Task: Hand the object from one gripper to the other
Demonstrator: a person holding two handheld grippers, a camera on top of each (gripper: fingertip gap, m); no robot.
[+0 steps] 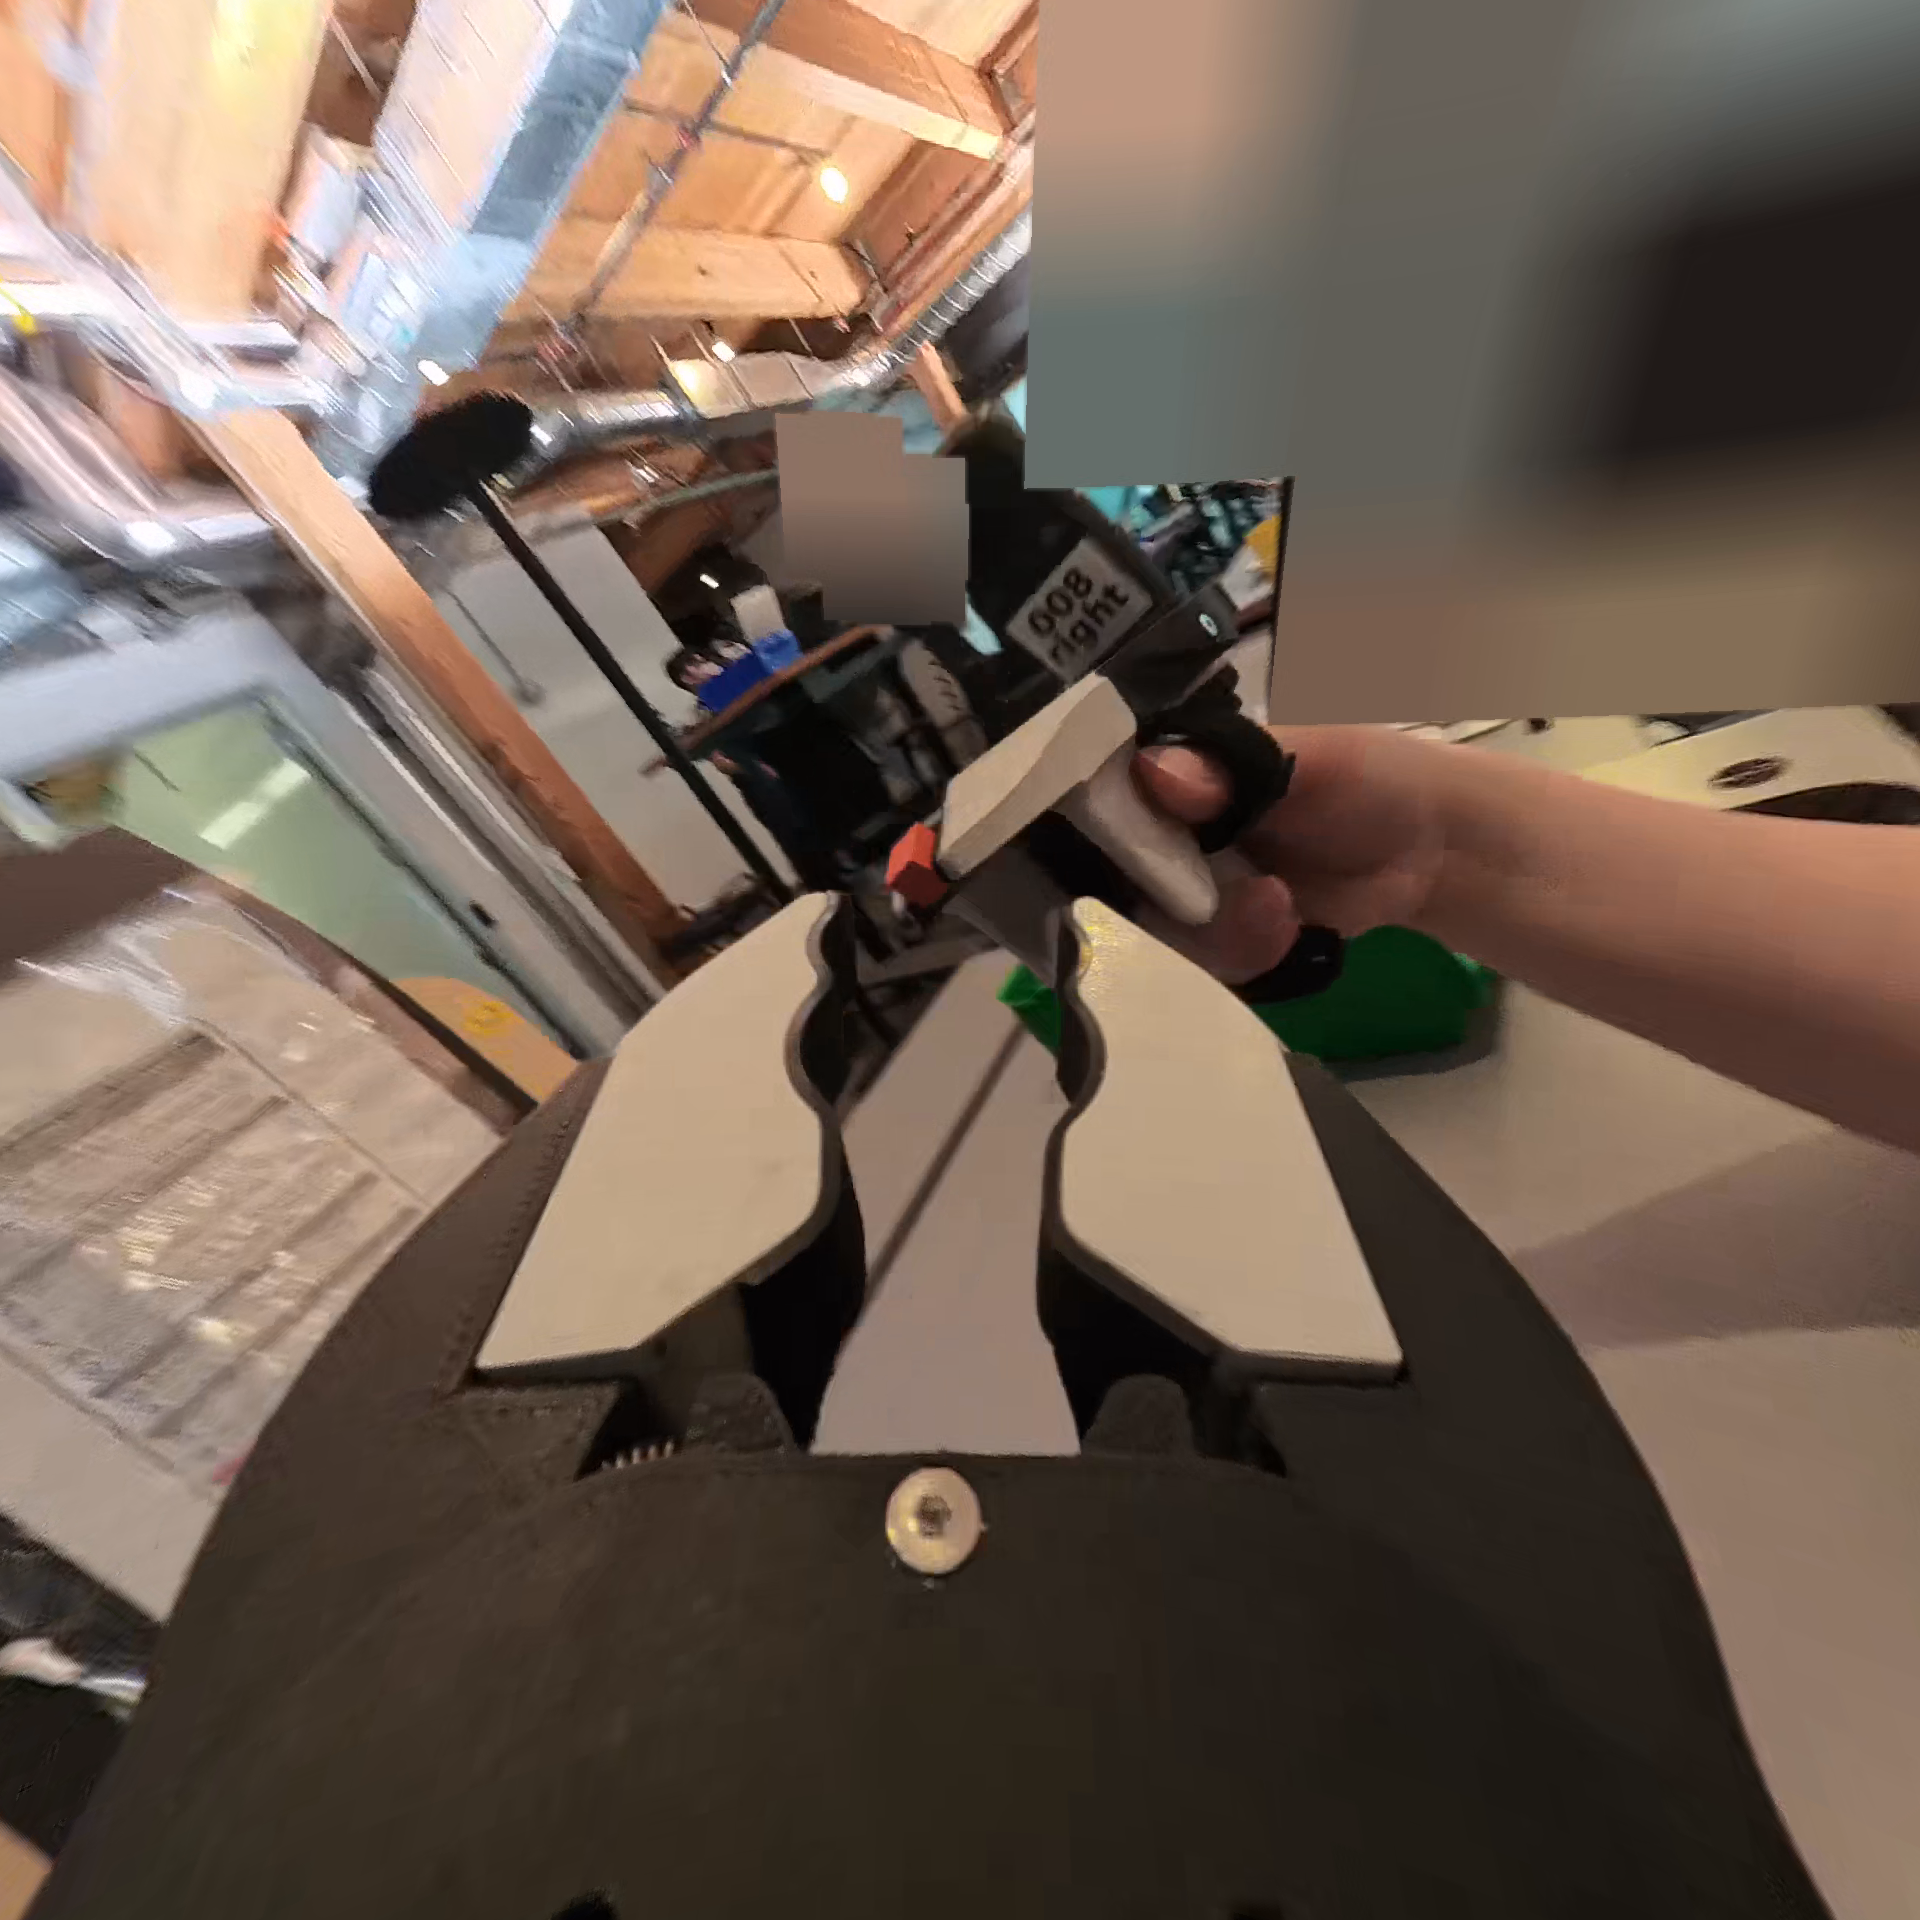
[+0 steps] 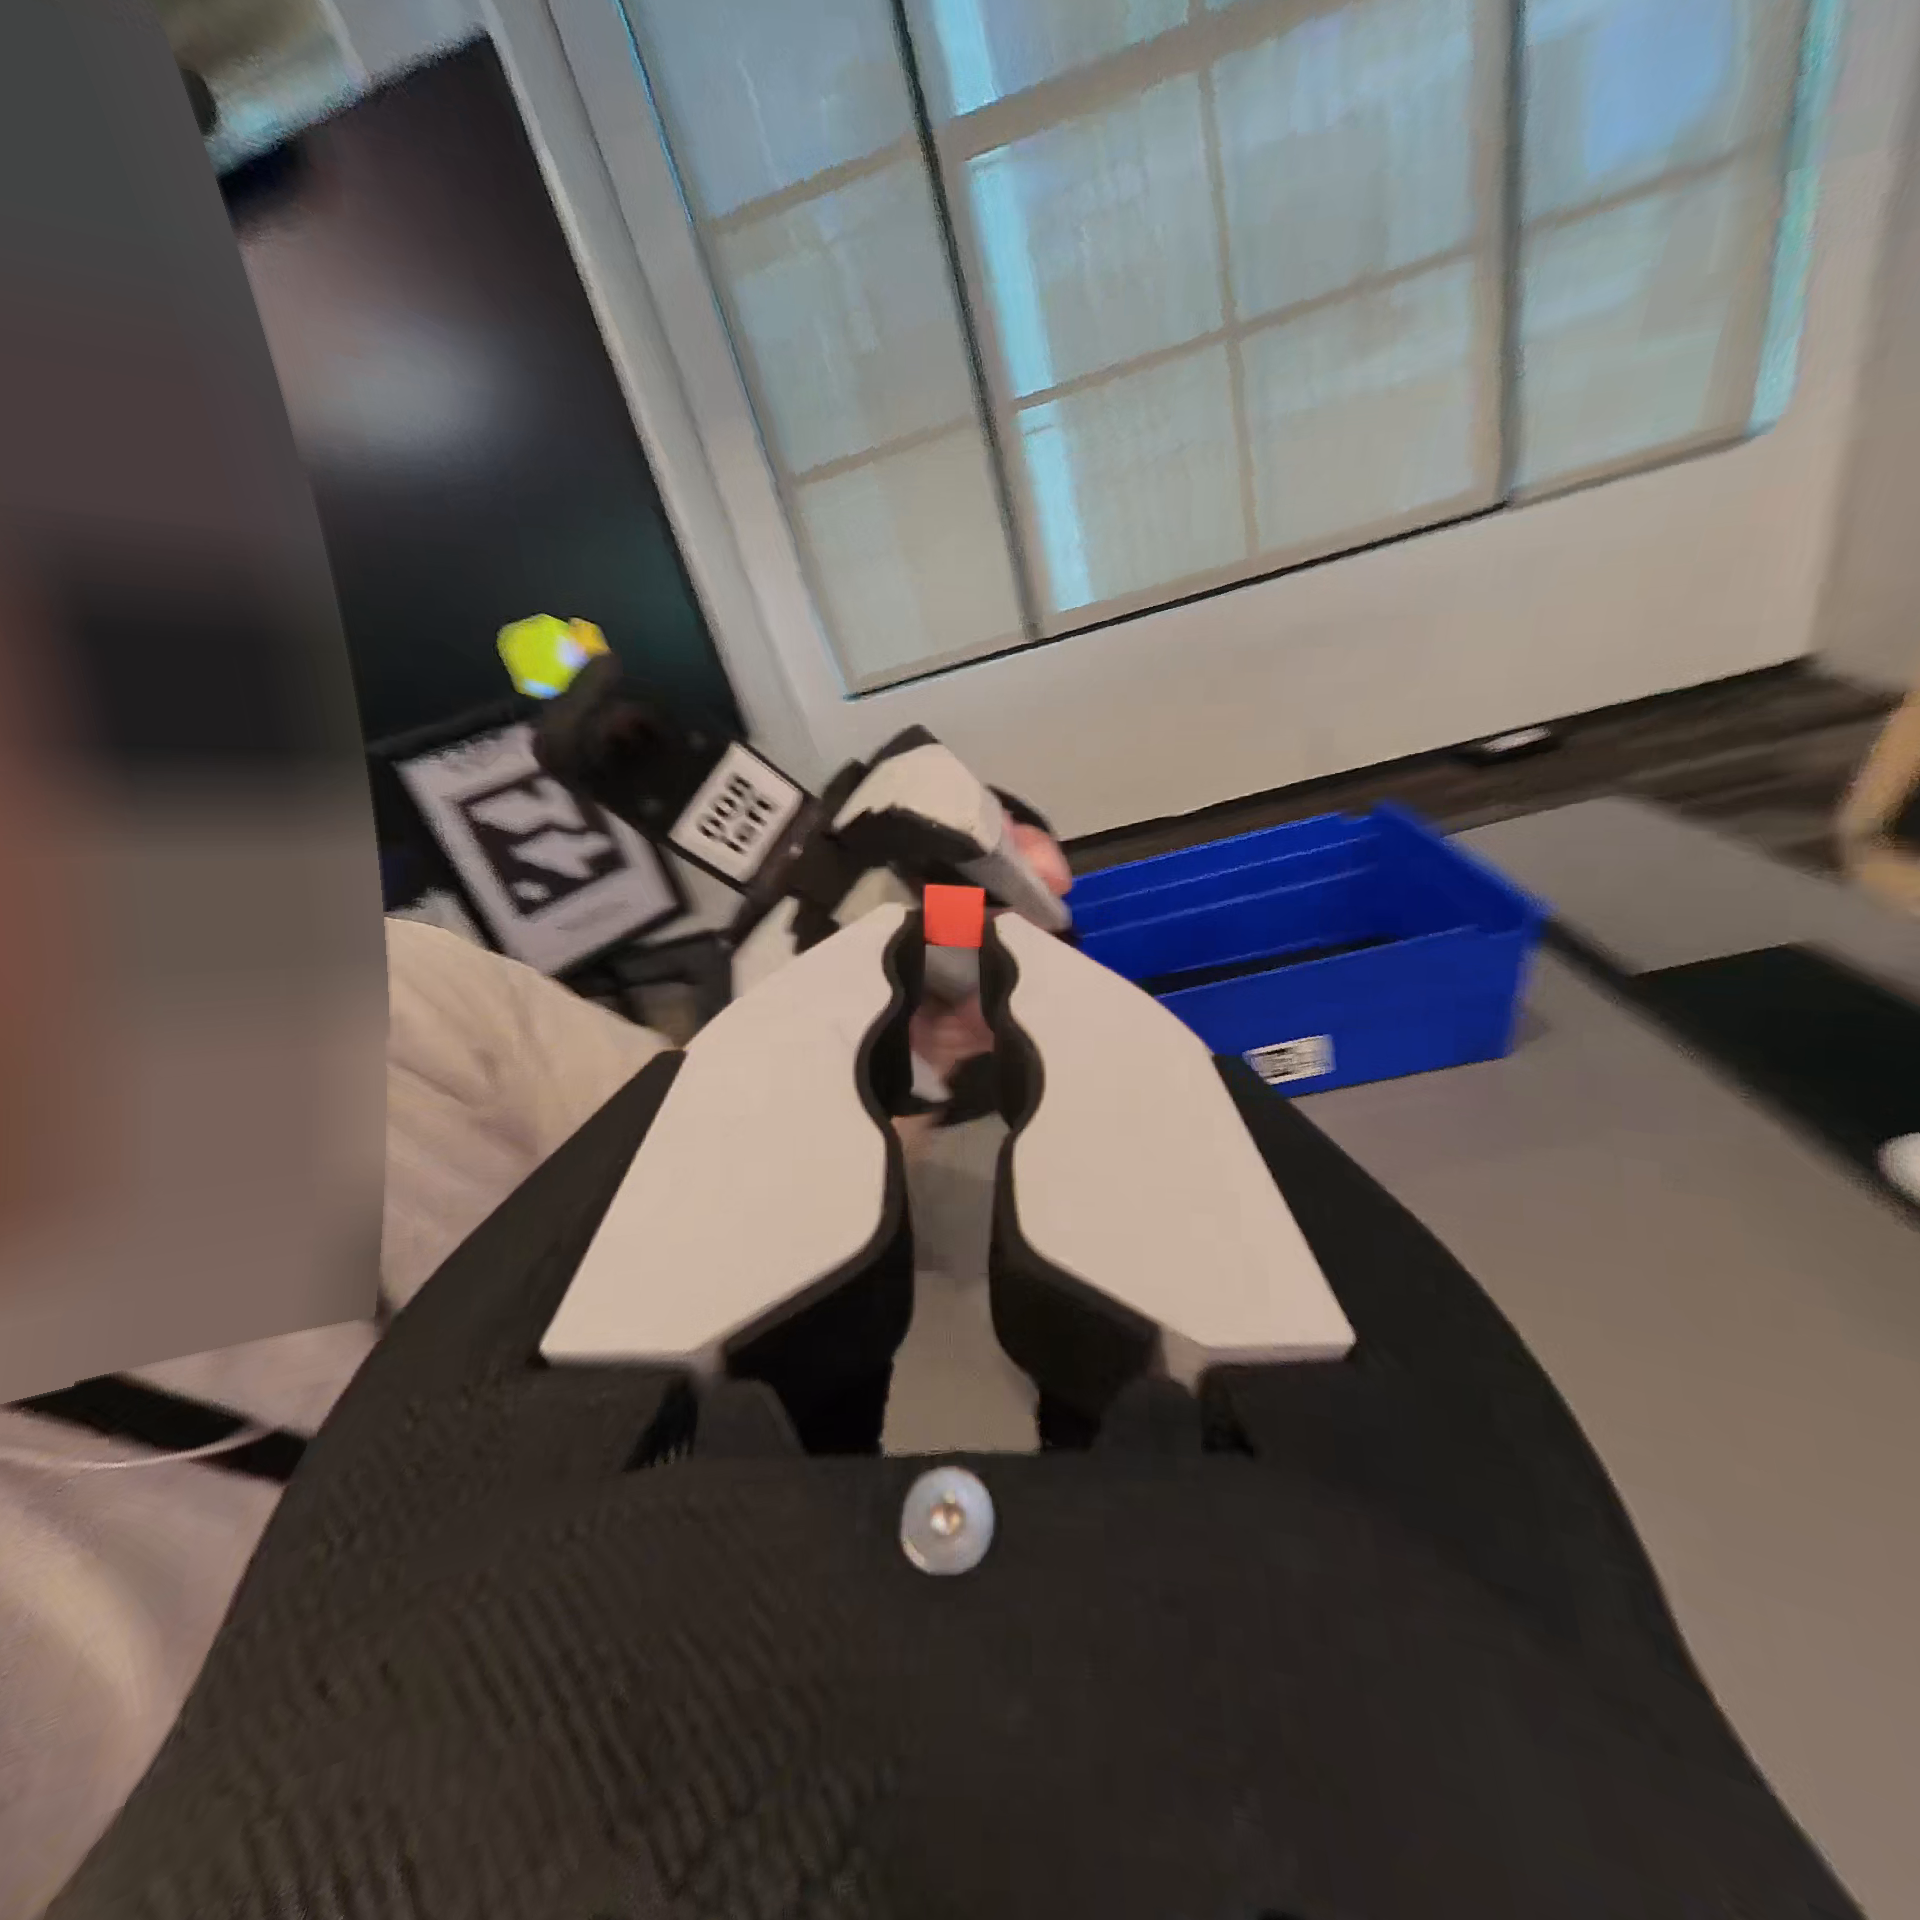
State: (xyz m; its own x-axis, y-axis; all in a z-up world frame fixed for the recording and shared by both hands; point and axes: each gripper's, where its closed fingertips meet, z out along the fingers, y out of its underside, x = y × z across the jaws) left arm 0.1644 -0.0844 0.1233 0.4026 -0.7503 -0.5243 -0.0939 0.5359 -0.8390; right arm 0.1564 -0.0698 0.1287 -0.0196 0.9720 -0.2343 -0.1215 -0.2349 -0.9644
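Closest, my left gripper (image 1: pixel 945 925) gapes, jaws released; at one o'clock my right gripper (image 2: pixel 951 935) pinches the red block (image 2: pixel 954 914). Misaligned closure could knock it loose, I judge.

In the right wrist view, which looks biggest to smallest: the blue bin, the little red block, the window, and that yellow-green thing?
1. Window, by far.
2. Blue bin.
3 and 4. Yellow-green thing and red block look about alike; the block sits nearer the camera at the right gripper tips, so I won't rank them.
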